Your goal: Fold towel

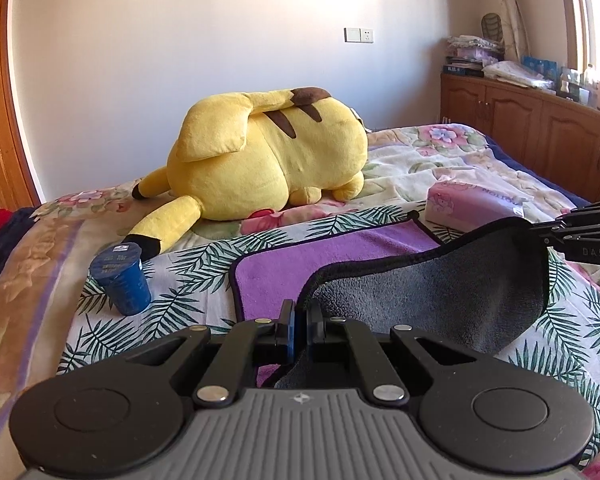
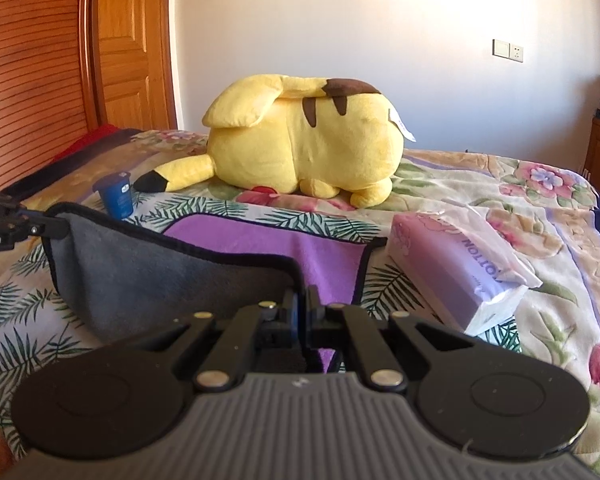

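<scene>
Purple on one face and grey on the other, the towel (image 1: 432,284) lies mid-bed (image 1: 460,168), its near edge lifted. Left gripper (image 1: 300,312) and right gripper (image 2: 302,300) each pinch a near corner.

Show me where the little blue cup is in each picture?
Left wrist view: the blue cup stands at the left, on the leafy cloth, near the plush's black-tipped ear.
Right wrist view: the blue cup is left of centre, farther back, behind the lifted towel.
Shared landmark: the yellow plush toy.
</scene>
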The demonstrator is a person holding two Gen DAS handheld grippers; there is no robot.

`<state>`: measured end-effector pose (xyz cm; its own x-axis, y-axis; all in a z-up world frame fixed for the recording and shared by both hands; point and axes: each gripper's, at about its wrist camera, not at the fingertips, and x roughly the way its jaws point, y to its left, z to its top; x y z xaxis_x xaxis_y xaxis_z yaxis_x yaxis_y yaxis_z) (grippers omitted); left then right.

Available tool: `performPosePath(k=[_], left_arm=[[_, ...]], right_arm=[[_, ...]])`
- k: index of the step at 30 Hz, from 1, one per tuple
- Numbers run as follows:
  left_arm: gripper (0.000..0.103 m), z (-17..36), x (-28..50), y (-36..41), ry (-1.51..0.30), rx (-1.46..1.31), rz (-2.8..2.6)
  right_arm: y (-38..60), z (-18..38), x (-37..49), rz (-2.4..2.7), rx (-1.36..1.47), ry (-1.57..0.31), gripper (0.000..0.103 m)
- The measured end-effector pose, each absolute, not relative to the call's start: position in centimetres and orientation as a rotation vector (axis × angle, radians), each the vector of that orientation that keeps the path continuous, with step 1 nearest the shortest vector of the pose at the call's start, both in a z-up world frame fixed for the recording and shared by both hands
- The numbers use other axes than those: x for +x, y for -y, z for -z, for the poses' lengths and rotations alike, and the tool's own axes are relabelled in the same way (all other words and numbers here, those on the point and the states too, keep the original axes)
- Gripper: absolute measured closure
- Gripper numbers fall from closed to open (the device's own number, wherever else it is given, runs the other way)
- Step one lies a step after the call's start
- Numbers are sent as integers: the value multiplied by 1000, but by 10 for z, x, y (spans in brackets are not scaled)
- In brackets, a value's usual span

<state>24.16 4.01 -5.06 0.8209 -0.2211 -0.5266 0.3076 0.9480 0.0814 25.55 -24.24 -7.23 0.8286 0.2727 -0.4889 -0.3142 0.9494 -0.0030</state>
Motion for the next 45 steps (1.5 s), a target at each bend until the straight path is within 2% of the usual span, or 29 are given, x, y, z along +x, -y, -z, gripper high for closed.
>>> performPosePath(k=[45], left_arm=[[103,31,312,-28,-466,234,253]], right_arm=[[238,60,311,-287,-168,-393,99]])
